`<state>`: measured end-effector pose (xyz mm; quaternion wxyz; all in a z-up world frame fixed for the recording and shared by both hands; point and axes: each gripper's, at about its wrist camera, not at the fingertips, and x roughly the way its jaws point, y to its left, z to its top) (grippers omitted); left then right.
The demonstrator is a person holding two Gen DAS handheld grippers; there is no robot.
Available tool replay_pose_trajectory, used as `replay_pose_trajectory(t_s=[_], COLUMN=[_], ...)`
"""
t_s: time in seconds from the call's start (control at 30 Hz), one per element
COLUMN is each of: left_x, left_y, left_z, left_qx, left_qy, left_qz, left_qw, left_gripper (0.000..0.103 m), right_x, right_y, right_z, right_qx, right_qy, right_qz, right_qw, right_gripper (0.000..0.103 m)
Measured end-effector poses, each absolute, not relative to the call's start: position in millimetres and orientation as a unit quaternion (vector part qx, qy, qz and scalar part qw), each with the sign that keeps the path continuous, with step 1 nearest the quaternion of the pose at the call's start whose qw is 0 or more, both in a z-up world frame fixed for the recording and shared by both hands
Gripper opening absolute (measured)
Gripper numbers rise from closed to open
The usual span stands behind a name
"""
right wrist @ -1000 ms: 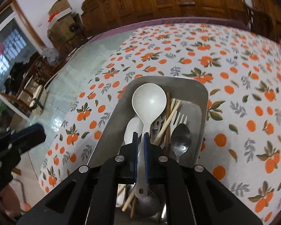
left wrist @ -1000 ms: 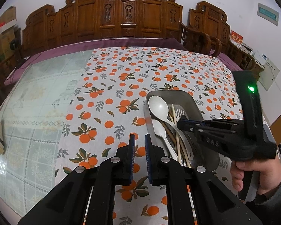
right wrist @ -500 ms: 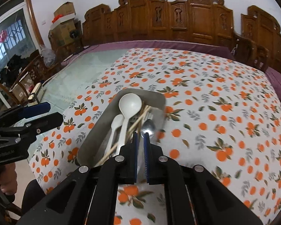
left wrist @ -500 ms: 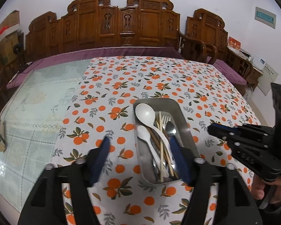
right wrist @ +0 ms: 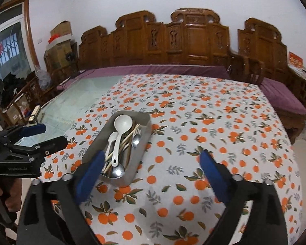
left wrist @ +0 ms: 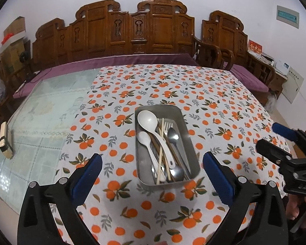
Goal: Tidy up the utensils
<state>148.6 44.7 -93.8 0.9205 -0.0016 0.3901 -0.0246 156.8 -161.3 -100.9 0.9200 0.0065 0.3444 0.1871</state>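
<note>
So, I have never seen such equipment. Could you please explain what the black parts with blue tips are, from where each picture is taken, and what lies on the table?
They are two hand-held grippers, one in each of a person's hands, each carrying a camera that looks along its fingers. One picture comes from the left gripper, the other from the right gripper. Both stand open and hold nothing. On the orange-print tablecloth sits a metal tray holding a large white spoon, a smaller white spoon, chopsticks, a metal spoon and a fork.
</note>
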Motion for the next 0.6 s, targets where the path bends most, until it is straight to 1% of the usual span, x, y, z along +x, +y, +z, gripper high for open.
replay_pose_trajectory(t_s=[0.23, 0.6], left_x=[123.3, 85.0], left_y=[25.8, -0.6], left_z=[-82.6, -50.1], left_qx=[-0.002, 0.005], left_qy=[0.384, 0.339], left_qz=[-0.022, -0.040], left_qw=[0.923, 0.940], left_gripper=[0.095, 0.095], right_x=[122.7, 88.4], right_y=[-188.3, -216.3], right_z=[-83.4, -61.8], right_qx=[0.021, 0.035], right_qy=[0.324, 0.295], right_qz=[0.166, 0.147], right_qw=[0.931, 0.944], right_gripper=[0.100, 0.100])
